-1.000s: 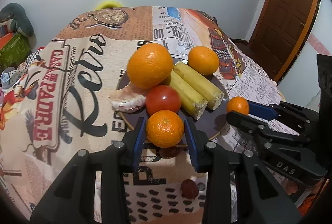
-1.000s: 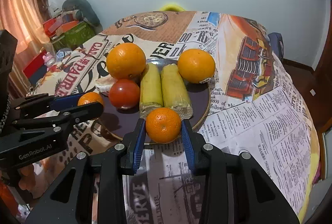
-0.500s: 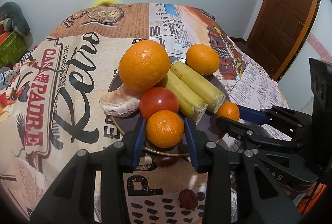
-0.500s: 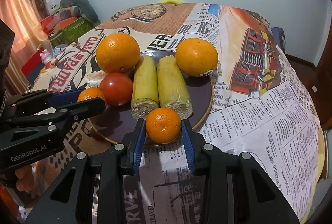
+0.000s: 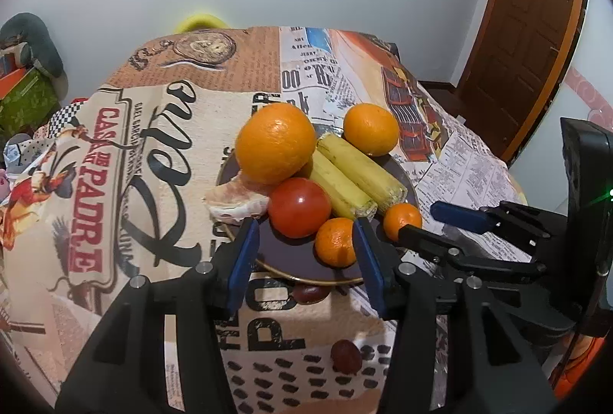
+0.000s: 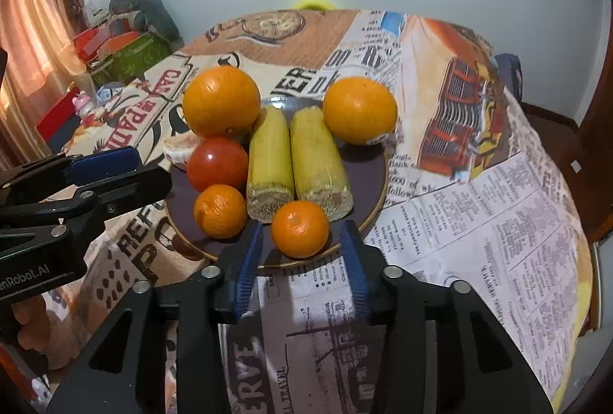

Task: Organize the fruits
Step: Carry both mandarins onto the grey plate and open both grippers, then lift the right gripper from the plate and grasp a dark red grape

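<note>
mandarins (image 5: 336, 242) (image 6: 300, 229) sit on the plate (image 6: 367, 176); left gripper (image 5: 306, 253) and right gripper (image 6: 300, 257) jaws gape, holding nothing.

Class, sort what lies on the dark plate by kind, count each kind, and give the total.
Large oranges: 2
Small mandarins: 2
Yellow cut stalks: 2
Tomato: 1
Peeled citrus piece: 1
Total on the plate: 8
</note>
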`<action>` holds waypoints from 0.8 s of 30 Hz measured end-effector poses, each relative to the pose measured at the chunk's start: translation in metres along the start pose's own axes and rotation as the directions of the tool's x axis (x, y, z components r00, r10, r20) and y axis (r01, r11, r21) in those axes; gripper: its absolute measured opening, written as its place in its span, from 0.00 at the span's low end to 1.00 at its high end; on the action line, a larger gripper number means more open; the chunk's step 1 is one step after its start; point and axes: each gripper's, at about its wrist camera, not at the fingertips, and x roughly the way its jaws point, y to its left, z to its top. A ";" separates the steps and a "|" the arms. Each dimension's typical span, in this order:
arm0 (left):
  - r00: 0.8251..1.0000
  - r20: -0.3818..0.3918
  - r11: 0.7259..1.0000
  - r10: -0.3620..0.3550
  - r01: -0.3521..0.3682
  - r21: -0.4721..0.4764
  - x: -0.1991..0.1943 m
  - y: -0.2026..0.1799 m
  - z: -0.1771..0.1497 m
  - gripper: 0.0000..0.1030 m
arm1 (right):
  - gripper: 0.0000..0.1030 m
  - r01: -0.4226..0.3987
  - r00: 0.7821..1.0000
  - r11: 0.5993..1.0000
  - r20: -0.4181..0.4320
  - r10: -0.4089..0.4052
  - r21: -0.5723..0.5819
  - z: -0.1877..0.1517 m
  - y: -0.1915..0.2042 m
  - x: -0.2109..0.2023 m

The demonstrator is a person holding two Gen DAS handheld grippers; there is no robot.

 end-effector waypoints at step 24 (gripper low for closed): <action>0.995 0.064 0.997 0.077 -0.076 -0.025 -0.082 0.036 -0.040 0.58 | 0.42 -0.017 1.000 0.996 0.021 0.019 -0.087 -0.012 0.059 -0.041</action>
